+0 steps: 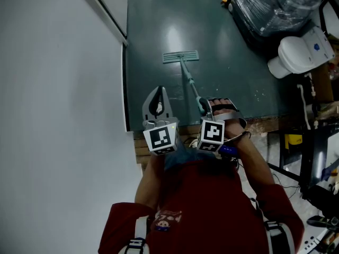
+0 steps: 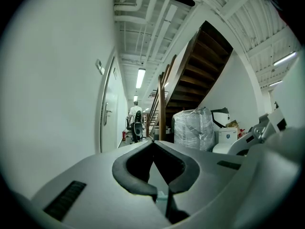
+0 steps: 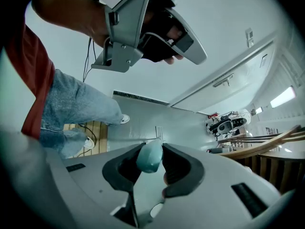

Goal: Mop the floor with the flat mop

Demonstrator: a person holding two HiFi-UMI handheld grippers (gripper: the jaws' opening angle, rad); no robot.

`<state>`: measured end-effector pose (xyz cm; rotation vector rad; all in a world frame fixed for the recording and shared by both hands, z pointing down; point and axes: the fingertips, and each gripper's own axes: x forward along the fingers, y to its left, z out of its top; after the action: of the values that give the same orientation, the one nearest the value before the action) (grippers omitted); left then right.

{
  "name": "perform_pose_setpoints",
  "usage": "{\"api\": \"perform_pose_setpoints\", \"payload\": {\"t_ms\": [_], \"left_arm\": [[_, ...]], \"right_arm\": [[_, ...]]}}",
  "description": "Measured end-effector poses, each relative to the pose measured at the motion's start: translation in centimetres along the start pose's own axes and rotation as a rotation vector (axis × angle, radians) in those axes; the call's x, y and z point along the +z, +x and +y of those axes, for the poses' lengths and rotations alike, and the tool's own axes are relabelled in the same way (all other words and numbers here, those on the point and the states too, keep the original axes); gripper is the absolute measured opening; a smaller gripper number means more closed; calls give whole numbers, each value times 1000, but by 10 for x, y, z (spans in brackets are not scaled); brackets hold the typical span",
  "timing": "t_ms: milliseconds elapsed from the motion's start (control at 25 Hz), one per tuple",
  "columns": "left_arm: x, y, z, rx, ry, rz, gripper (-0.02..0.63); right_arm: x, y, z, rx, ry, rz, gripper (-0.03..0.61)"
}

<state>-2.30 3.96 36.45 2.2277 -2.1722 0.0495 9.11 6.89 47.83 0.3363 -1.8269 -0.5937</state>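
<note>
The flat mop lies with its pale head (image 1: 180,56) flat on the dark green floor (image 1: 228,62) ahead of me. Its thin pole (image 1: 189,79) slopes back to my right gripper (image 1: 204,109), which is shut on the teal handle end (image 3: 149,155). Far down the pole, the right gripper view also catches the mop head (image 3: 158,131). My left gripper (image 1: 158,91) is held up beside the right one, apart from the pole. Its jaws meet at the tips with nothing between them (image 2: 153,142). From the right gripper view the left gripper (image 3: 143,27) appears overhead.
A white wall (image 1: 53,89) with a door (image 2: 107,113) runs along the left. A white toilet (image 1: 296,54) and a plastic-wrapped pallet (image 1: 275,4) stand at the right. Wooden boards (image 1: 265,123) edge the floor near my feet. A staircase (image 2: 190,80) rises ahead; a person (image 2: 135,113) stands far down the corridor.
</note>
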Motion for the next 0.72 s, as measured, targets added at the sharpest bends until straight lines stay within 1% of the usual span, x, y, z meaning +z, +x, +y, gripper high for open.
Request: {"api": "perform_pose_setpoints", "payload": {"t_ms": [440,600,720], "left_arm": [[1,24,10,-7,10,4,15],[1,31,14,-13,19,6,15],[0,37,18,-16,7,16,15]], "right_arm": [[-3,18,-17,-9,3,27,117],[2,23,-24,-7,6,19,116],[6,28,-30,-9,8,15,117]]}}
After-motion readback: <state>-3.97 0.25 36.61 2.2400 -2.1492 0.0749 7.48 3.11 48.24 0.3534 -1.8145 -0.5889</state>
